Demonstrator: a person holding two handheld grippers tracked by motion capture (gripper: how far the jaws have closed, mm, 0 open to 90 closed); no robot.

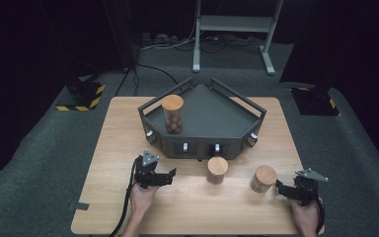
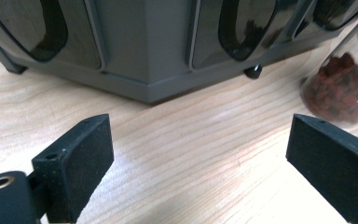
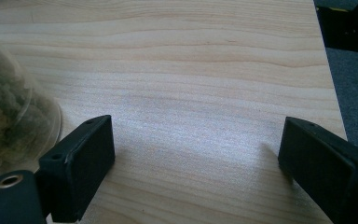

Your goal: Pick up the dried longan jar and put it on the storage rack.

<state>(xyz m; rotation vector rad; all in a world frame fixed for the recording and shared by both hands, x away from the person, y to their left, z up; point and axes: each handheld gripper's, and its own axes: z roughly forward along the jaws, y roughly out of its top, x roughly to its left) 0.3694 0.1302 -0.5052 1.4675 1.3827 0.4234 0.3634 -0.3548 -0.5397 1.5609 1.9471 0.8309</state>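
Two grippers out on the tabletop (image 1: 128, 148) right now, one in each of my hands, and neither has anything in it. My left gripper (image 1: 170, 174) has its jaws wide apart with just bare wood between them. Straight ahead of it, close, is the dark tray (image 2: 144, 70). Off to its right and a bit ahead stands a jar (image 2: 342, 91) with reddish-brown bits inside, not touching either jaw. From above that's the middle jar (image 1: 217, 170) with the wooden lid, just in front of the tray.

My right gripper (image 1: 279, 186) is also spread open, nothing between the jaws, resting near the tabletop's right edge. Just beside its left jaw there's a second jar (image 3: 9, 116) with pale greenish stuff in it. It's close to the jaw, but I can't tell if it's actually touching. From above, this jar (image 1: 263, 178) sits right at the gripper's tip.

A third jar (image 1: 172, 114) holds round brown things and stands inside the tray, at its left side, well away from both grippers.
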